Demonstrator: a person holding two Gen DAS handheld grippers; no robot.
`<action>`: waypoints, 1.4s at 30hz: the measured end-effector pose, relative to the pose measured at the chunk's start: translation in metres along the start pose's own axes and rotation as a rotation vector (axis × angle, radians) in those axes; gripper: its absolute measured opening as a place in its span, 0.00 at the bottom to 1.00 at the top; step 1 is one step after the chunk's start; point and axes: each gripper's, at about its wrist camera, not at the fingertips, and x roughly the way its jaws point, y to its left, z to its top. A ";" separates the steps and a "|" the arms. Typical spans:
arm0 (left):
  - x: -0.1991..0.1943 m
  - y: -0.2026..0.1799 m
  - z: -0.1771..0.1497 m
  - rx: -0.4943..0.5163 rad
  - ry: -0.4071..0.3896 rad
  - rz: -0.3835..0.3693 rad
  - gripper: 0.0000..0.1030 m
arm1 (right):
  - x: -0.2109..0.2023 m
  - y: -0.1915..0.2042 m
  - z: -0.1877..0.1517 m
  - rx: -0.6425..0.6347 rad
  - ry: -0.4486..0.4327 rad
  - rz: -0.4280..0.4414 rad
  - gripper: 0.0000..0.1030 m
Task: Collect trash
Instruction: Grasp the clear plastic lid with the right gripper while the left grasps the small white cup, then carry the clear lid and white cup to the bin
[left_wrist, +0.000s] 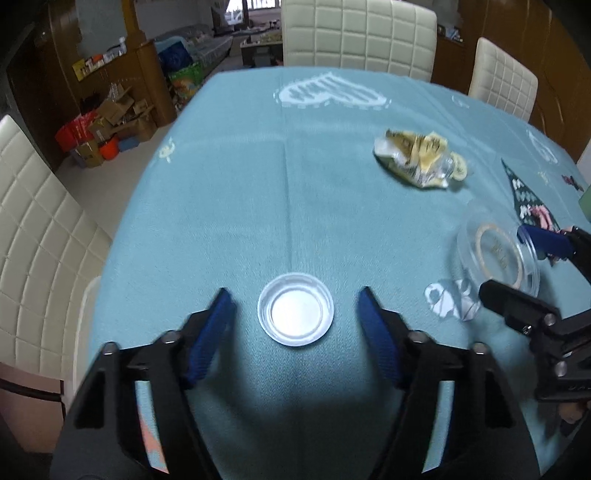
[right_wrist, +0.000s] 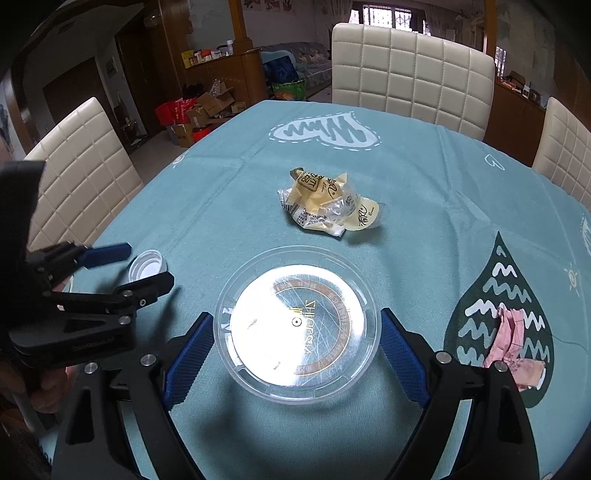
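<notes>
From the left wrist, the left claw (left_wrist: 295, 295) stands half-open, gripping nothing, its blue pads astride a small round white plastic cap (left_wrist: 295, 309) lying on the teal-clothed tabletop (left_wrist: 229, 192); light and stiff, best pinched across its rim.

From the right wrist, the right claw (right_wrist: 297, 325) brackets a clear round plastic lid (right_wrist: 297, 325), pads seemingly not touching. The crumpled yellow wrapper (right_wrist: 327, 202) beyond looks soft and featherlight.
</notes>
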 end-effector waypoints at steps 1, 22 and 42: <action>0.000 0.001 0.000 -0.001 -0.012 -0.002 0.49 | 0.002 0.000 0.001 -0.002 0.003 0.002 0.83; -0.063 0.052 -0.015 -0.109 -0.123 0.053 0.40 | -0.025 0.079 0.021 -0.194 -0.056 0.065 0.83; -0.124 0.184 -0.100 -0.377 -0.136 0.271 0.40 | -0.007 0.240 0.044 -0.457 -0.092 0.257 0.83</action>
